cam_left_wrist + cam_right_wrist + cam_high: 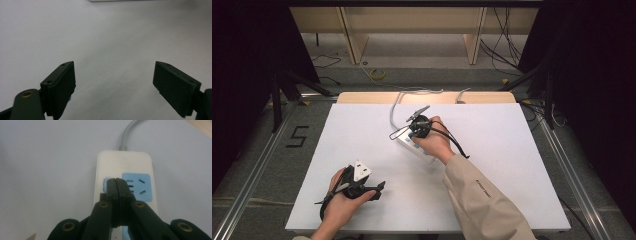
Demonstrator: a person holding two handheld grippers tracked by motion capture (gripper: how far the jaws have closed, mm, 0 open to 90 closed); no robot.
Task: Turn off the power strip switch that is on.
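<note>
Right gripper [116,181]: two black jaws on black link arms, each link fitted with brass-coloured pivot rivets. Left gripper [113,87]: black rectangular pads with small screw holes; one brass rivet at lower left of the frame. A grey three-cornered plate [361,170] tops its body. Black cables trail from both. The right arm wears a beige sleeve [482,200] bearing small dark lettering.

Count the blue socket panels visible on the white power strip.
2: one large blue socket panel beside the shut right tongs, and a small blue panel partly behind them. The power strip continues under the tongs, so more may be hidden.
</note>
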